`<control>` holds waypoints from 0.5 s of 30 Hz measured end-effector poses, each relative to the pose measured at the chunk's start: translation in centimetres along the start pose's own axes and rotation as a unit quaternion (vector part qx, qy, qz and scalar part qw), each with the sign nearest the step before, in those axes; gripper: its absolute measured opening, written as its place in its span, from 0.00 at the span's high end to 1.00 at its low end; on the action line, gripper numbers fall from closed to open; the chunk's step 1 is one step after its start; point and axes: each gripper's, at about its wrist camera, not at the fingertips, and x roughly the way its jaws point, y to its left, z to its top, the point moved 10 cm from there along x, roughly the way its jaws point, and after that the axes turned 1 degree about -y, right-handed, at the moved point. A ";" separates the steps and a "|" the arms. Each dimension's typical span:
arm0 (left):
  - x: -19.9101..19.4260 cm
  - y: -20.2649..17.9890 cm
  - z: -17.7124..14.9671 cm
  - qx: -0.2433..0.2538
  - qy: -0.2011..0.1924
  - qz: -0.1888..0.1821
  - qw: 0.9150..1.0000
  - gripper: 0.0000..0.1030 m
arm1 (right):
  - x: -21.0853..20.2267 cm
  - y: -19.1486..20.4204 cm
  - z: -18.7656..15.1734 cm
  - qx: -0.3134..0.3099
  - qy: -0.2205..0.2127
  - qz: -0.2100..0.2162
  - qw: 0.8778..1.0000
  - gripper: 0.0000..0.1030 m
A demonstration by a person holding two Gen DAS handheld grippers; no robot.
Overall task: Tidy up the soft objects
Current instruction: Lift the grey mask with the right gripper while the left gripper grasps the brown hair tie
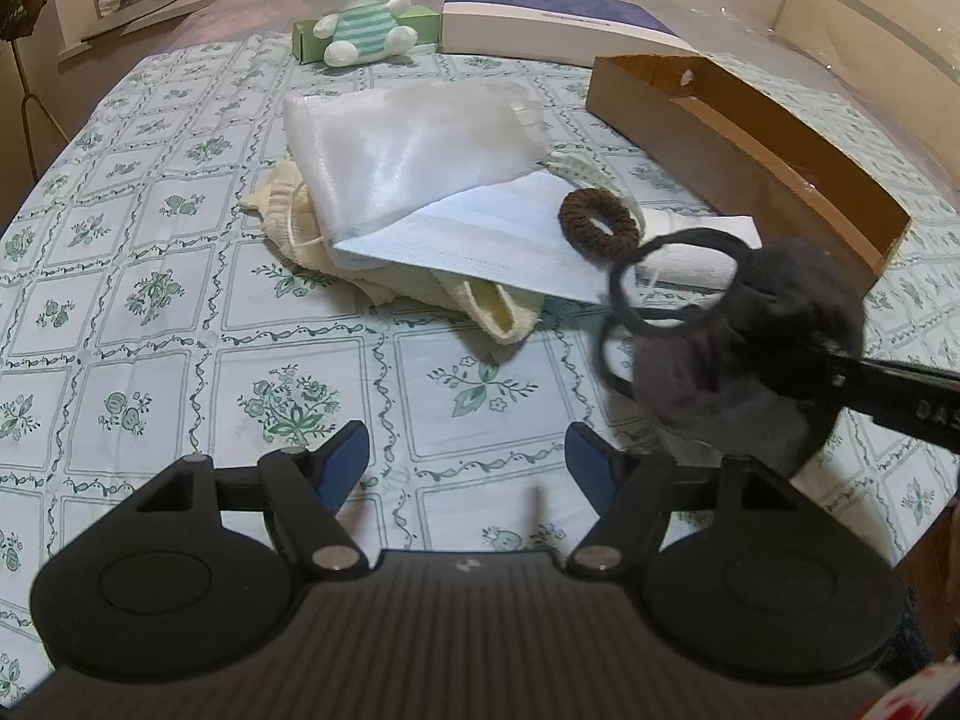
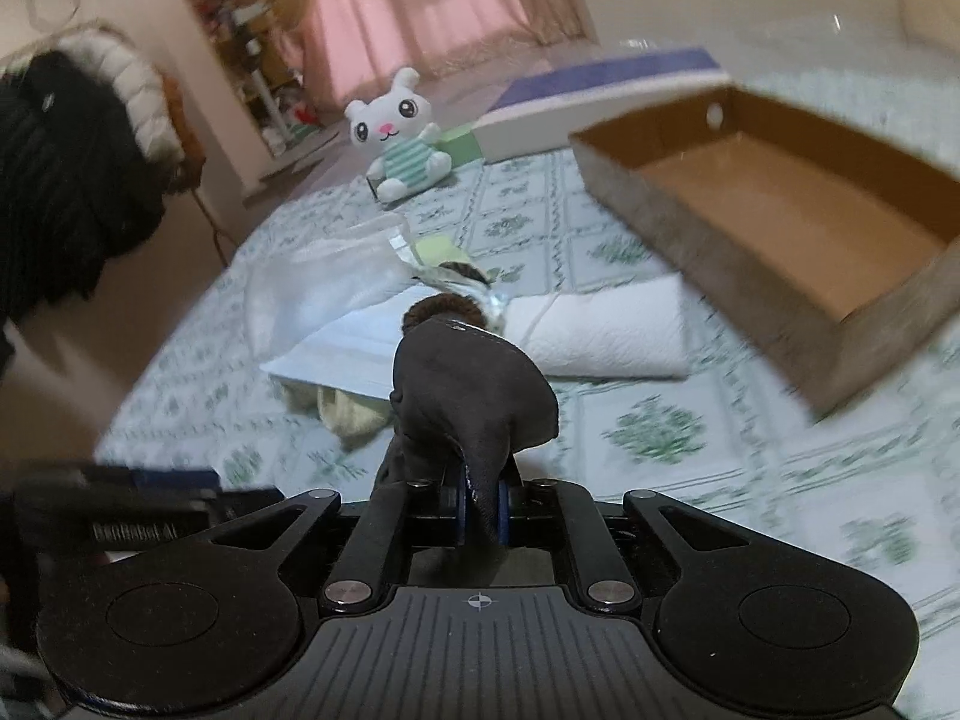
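My right gripper [image 2: 480, 504] is shut on a dark grey face mask [image 2: 474, 384] and holds it above the table; the mask also shows in the left wrist view [image 1: 750, 348] with its black ear loops hanging free. My left gripper [image 1: 468, 462] is open and empty, low over the tablecloth. A pile of soft things lies ahead: a white sheer pouch [image 1: 408, 144], a blue surgical mask [image 1: 480, 240], a yellow cloth [image 1: 408, 288], a brown hair tie [image 1: 597, 222] and a folded white towel [image 2: 600, 330]. An open brown cardboard box [image 2: 780, 204] stands to the right.
A white plush rabbit [image 1: 360, 0] sits at the table's far end against a green box [image 1: 420, 24]. A purple and white flat box [image 1: 552, 18] lies behind the cardboard box. The table [image 1: 180, 330] has a green flowered cloth.
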 end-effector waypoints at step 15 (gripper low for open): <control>1.0 -4.9 4.5 0.066 -0.043 -0.026 0.997 0.37 | -2.4 -1.9 4.4 -0.043 -0.054 -0.075 0.995 0.91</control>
